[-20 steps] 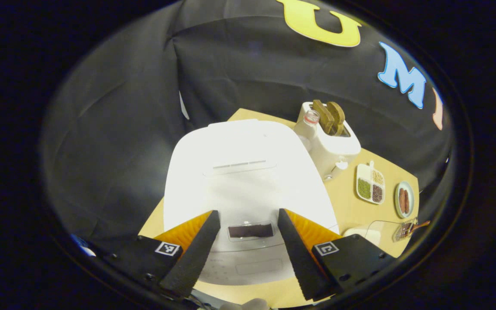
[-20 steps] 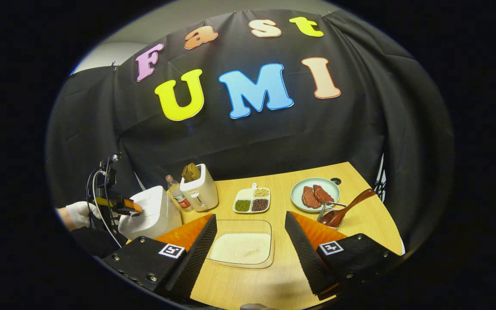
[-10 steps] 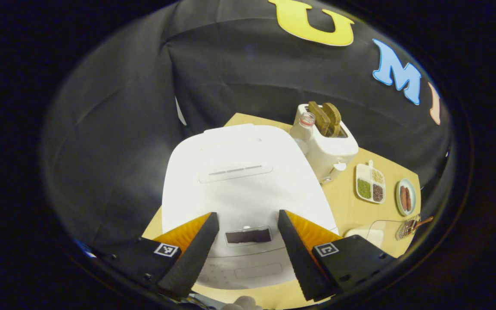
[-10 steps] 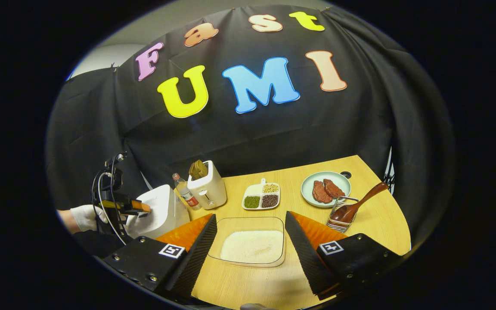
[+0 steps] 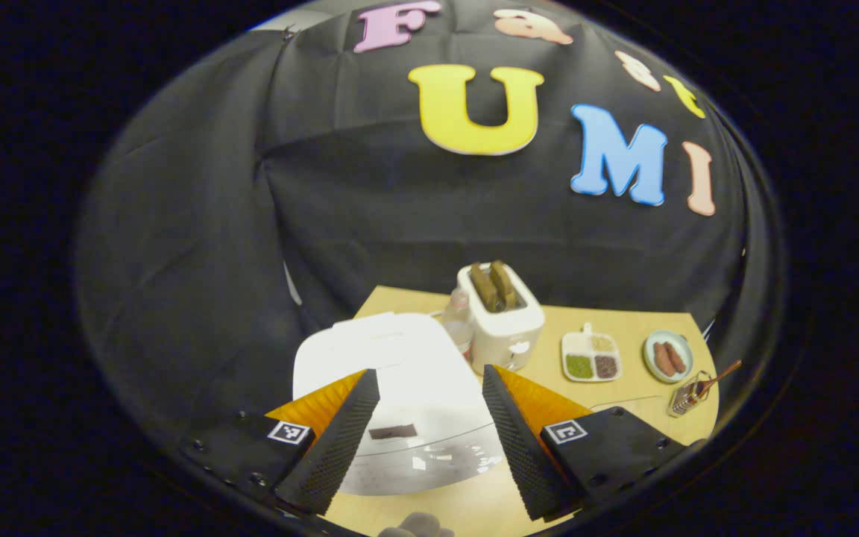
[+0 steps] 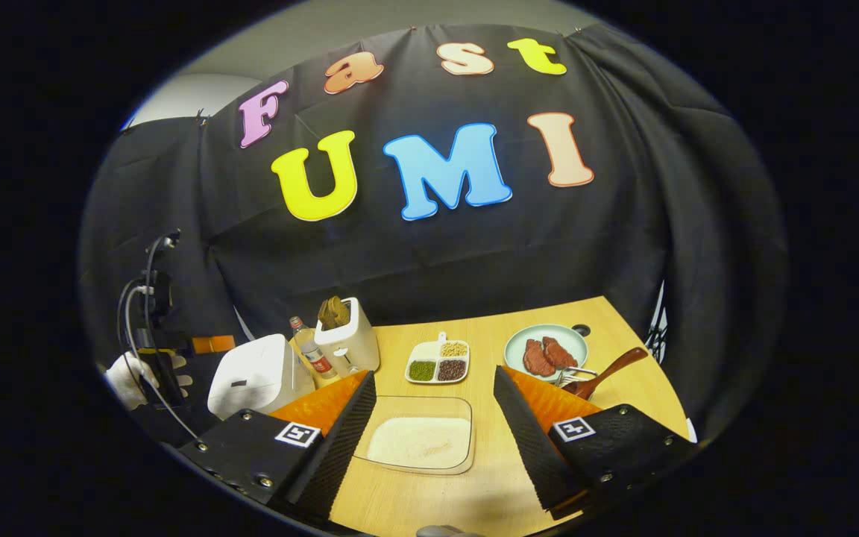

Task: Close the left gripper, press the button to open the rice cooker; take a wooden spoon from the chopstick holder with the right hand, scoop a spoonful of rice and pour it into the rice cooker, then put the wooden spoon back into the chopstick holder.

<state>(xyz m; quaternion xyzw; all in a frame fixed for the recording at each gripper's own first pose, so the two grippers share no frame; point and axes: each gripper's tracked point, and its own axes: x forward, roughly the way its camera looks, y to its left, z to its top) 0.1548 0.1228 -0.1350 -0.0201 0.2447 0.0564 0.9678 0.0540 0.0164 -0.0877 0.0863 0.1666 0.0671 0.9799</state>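
The white rice cooker stands with its lid down, just beyond my left gripper, whose fingers are open and hold nothing. In the right gripper view the cooker sits at the table's left end, and a gloved hand holds the left gripper back from it. My right gripper is open above the clear container of rice. The wooden spoon leans in the wire chopstick holder, to the right of the right gripper. The holder is far right in the left gripper view.
A toaster with bread and a small bottle stand right of the cooker. A divided dish of beans and a plate of meat lie behind the rice container. The wooden table ends near the holder.
My left gripper has drawn back and tilted up from the cooker's top, which looks smaller and lower now. The lid stays down. The right gripper has barely shifted.
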